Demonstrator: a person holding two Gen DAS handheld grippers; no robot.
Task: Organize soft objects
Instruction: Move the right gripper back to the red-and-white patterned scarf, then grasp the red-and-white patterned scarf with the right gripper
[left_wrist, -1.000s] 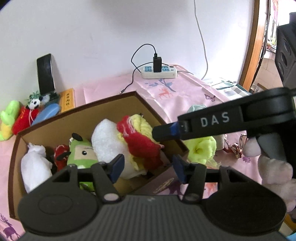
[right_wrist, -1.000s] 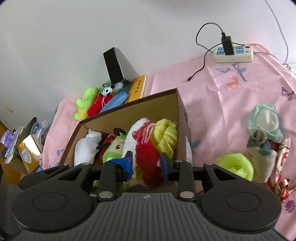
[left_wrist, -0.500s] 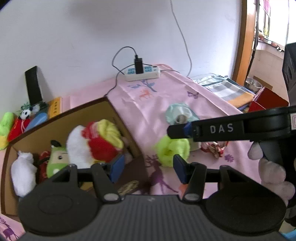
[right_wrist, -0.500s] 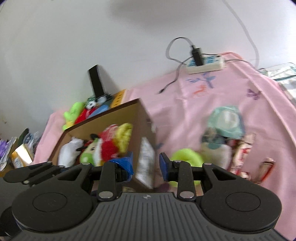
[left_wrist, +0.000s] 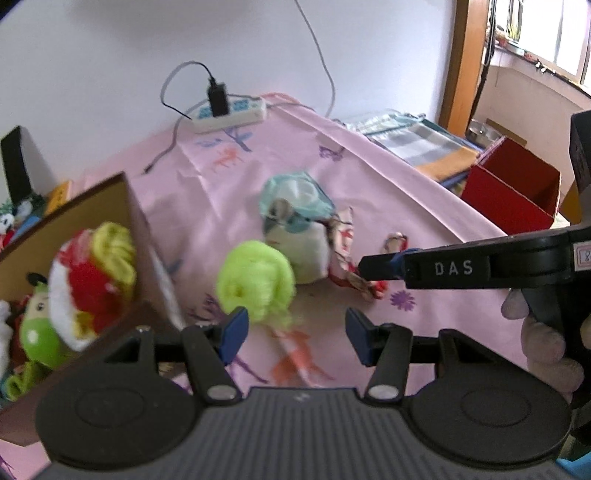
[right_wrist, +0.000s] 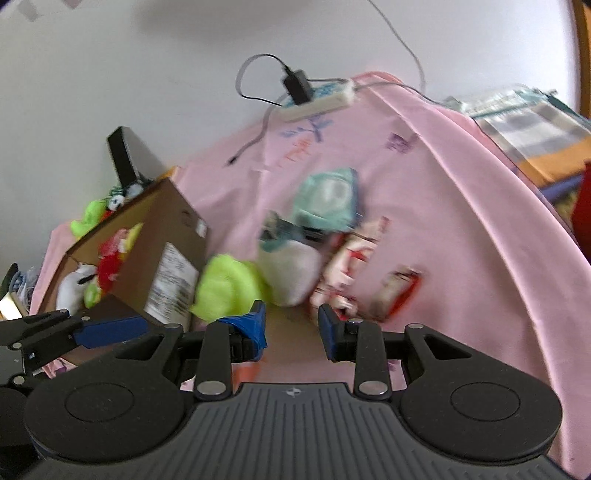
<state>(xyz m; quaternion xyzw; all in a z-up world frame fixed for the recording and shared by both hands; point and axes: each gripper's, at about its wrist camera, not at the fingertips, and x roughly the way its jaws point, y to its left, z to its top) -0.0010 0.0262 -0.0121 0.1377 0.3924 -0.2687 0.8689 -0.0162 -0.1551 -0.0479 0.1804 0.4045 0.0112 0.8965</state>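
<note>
A brown cardboard box (left_wrist: 138, 229) (right_wrist: 173, 221) at the left holds several plush toys, among them a red, white and yellow one (left_wrist: 92, 269). On the pink cloth lie a lime green fluffy ball (left_wrist: 255, 280) (right_wrist: 227, 286), a white and teal plush (left_wrist: 295, 221) (right_wrist: 306, 236) and a small red-and-white patterned soft item (left_wrist: 345, 254) (right_wrist: 351, 254). My left gripper (left_wrist: 293, 330) is open and empty, just short of the green ball. My right gripper (right_wrist: 291, 326) is open and empty, near the green ball and the white plush. Its finger also shows in the left wrist view (left_wrist: 384, 266).
A white power strip (left_wrist: 231, 114) (right_wrist: 317, 99) with a plugged charger lies at the far wall. A black phone (right_wrist: 123, 158) and small toys (right_wrist: 92, 214) stand behind the box. A red box (left_wrist: 513, 188) and folded cloths (left_wrist: 417, 140) sit off the right edge.
Both grippers have swung right, away from the box and toward the loose items on the cloth. The right gripper has let go of the red, white and yellow plush, now in the box.
</note>
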